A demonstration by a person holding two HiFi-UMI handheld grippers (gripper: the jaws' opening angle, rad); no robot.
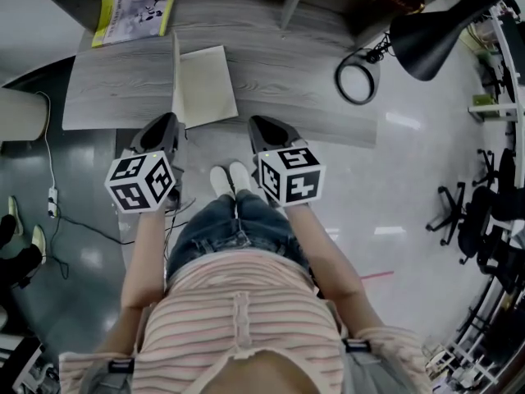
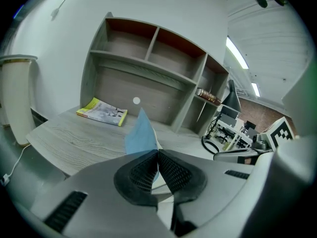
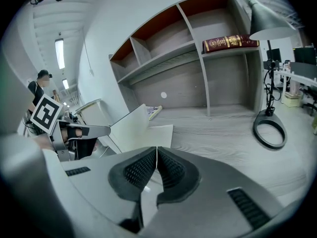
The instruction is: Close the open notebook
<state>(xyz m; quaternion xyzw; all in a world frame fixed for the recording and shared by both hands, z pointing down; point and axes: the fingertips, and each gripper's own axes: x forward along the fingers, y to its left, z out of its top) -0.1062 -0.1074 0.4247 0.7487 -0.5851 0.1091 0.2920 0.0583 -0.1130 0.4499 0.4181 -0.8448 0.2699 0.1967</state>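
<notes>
An open notebook (image 1: 207,84) lies on the grey wooden desk (image 1: 279,72) near its front edge, cream page up. Its left cover (image 1: 175,80) stands about upright; the left gripper view shows that cover's blue outside (image 2: 140,133). My left gripper (image 1: 170,120) is at the cover's near lower corner, jaws pressed together with the cover's edge running into their tips (image 2: 157,152). In the right gripper view the raised cover (image 3: 126,128) leans over the flat page (image 3: 159,135). My right gripper (image 1: 256,121) hovers at the desk's front edge, right of the notebook, shut and holding nothing (image 3: 156,148).
A yellow booklet (image 1: 135,15) lies at the desk's back left. A black lamp (image 1: 431,39) with a ring base (image 1: 357,80) stands at the right. Shelves (image 3: 198,48) rise behind the desk, one with a dark red book (image 3: 230,42). Office chairs (image 1: 484,212) stand at the far right.
</notes>
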